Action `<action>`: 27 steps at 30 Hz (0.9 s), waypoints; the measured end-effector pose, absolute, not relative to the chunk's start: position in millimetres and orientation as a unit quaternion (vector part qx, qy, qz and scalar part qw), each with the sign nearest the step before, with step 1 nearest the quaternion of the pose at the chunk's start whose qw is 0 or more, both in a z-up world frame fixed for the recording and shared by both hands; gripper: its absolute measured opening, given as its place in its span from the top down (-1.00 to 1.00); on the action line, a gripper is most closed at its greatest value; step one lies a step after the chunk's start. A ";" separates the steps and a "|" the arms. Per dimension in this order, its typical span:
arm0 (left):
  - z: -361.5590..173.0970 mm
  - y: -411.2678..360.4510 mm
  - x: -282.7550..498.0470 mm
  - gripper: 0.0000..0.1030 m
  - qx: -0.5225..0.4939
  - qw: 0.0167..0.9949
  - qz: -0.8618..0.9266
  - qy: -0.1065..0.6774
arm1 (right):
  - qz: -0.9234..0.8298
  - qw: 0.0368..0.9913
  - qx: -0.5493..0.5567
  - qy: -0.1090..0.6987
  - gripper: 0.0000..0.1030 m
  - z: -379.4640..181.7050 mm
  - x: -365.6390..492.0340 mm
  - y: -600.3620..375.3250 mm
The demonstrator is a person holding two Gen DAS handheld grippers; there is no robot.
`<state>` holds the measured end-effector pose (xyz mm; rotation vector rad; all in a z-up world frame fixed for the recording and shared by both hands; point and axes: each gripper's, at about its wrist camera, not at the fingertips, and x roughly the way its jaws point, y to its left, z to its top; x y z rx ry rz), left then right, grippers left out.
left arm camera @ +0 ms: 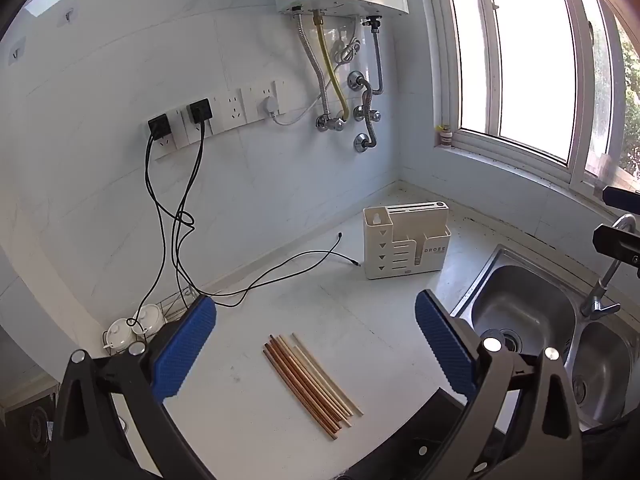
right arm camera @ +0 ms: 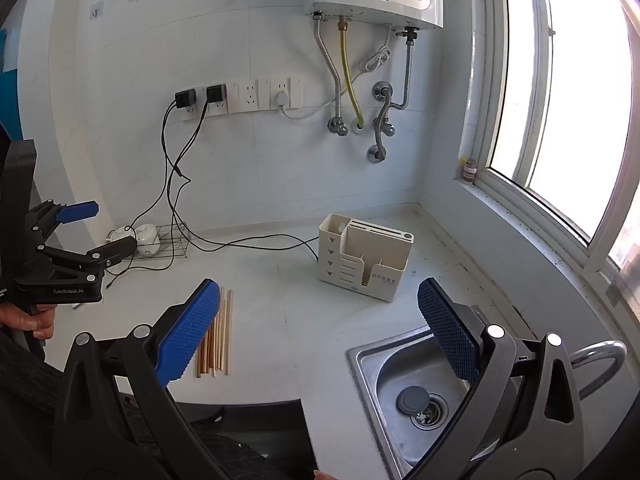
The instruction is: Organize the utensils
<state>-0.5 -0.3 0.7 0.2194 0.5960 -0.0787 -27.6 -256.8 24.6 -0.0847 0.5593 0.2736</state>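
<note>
Since the chopsticks lie bundled on the counter, well apart from the cream holder by the wall, you've sorted nothing yet; your left gripper and right gripper both gape wide, holding nothing

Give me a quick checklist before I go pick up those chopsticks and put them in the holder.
1. Left gripper open, nothing held: ok.
2. Right gripper open, nothing held: ok.
3. Bundle of wooden chopsticks lying flat on the white countertop, nothing on top: ok.
4. Cream plastic utensil holder upright, compartments open on top: ok.
5. Loose black cable apart from the chopsticks: ok.
6. Holder compartments empty: cannot tell.
</note>
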 end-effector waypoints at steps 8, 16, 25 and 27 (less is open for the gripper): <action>5.5 7.2 4.7 -0.91 0.079 0.951 -0.060 0.293 | 0.136 0.950 -0.042 0.277 -0.84 29.0 -27.9 -255.7; 9.4 4.3 -9.6 -0.91 0.082 0.954 -0.072 0.278 | 0.137 0.951 -0.042 0.274 -0.84 25.0 -32.9 -257.2; 11.2 2.2 -15.2 -0.91 0.081 0.954 -0.085 0.277 | 0.137 0.949 -0.047 0.279 -0.84 26.0 -30.2 -254.0; 11.9 1.7 -15.0 -0.91 0.082 0.953 -0.088 0.277 | 0.137 0.949 -0.049 0.279 -0.84 27.0 -29.5 -253.3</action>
